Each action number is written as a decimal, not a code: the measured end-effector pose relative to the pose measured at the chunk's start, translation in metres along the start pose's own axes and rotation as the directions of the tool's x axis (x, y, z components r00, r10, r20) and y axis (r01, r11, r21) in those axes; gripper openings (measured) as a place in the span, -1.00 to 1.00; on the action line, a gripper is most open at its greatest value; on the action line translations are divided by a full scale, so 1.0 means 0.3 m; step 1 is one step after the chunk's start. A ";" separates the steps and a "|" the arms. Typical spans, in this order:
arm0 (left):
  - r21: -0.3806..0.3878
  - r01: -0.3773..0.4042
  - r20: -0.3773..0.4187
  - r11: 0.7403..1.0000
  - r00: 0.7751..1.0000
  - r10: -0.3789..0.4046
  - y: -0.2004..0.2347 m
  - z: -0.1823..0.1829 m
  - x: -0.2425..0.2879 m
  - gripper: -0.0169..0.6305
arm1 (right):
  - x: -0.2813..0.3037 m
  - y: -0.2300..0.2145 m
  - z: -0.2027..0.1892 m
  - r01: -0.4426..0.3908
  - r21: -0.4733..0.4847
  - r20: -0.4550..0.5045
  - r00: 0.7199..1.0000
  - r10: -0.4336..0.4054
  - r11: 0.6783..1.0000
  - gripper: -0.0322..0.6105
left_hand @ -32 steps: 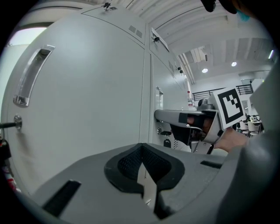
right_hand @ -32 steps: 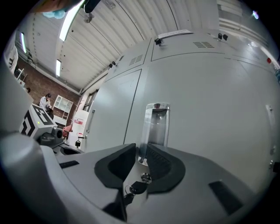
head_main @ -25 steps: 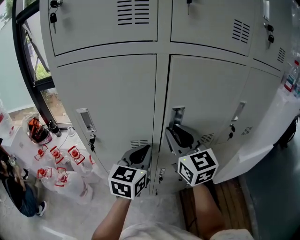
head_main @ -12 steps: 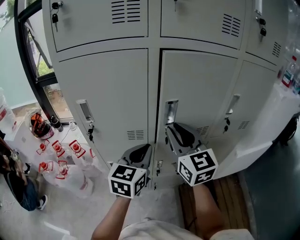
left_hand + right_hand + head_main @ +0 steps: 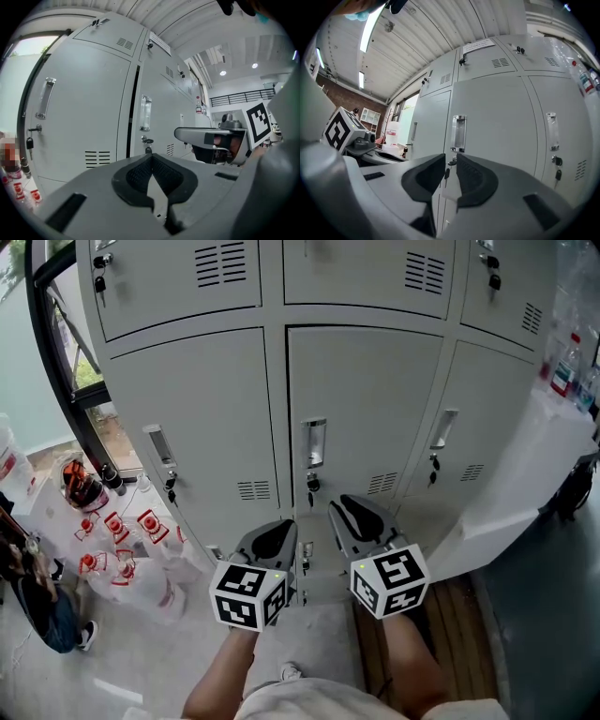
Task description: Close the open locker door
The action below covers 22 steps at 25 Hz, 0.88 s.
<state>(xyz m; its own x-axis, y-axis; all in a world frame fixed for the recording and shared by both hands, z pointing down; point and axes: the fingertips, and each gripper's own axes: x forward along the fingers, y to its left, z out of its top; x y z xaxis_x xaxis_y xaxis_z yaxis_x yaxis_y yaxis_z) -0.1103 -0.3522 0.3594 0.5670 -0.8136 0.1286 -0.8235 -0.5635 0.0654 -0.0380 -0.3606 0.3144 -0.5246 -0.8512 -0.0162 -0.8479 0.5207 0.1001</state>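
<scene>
Locker door [image 5: 366, 399] has swung nearly shut; right tool [image 5: 345, 510] points at it, jaws slightly parted, empty; left tool [image 5: 278, 529] clenched, empty.

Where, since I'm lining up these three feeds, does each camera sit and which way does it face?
Head view: on the person's head, facing steeply down at the middle locker door; both forearms, left gripper and right gripper show.
Left gripper view: on the left gripper, facing along its closed jaws toward the lockers; right gripper shows at right.
Right gripper view: on the right gripper, facing through slightly parted jaws at that door's handle; left gripper's cube at left.
Shared: all three show that handle.
</scene>
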 end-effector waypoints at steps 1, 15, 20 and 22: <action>0.001 -0.005 0.001 1.000 1.000 0.005 -0.013 0.001 -0.007 -0.93 | -0.019 0.001 -0.002 -0.002 0.003 -0.002 1.000 0.002 1.000 -0.68; 0.028 -0.048 0.008 0.998 0.999 0.048 -0.202 0.015 -0.101 -0.93 | -0.266 0.023 -0.006 -0.026 0.024 -0.007 1.000 0.026 0.999 -0.88; 0.037 -0.055 0.008 0.998 0.998 0.055 -0.259 0.018 -0.127 -0.93 | -0.340 0.016 -0.005 -0.024 0.033 -0.005 1.000 0.024 0.999 -0.88; 0.039 -0.059 0.008 0.998 0.998 0.058 -0.273 0.018 -0.137 -0.93 | -0.359 0.016 -0.007 -0.026 0.038 -0.004 1.000 0.026 0.999 -0.88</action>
<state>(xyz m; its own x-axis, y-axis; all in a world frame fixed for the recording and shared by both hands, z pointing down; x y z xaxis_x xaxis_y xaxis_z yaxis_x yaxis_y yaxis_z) -0.0659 -0.2734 0.3435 0.5181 -0.8462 0.1247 -0.8540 -0.5199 0.0195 0.0146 -0.2665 0.3189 -0.5464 -0.8375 -0.0091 -0.8362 0.5448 0.0629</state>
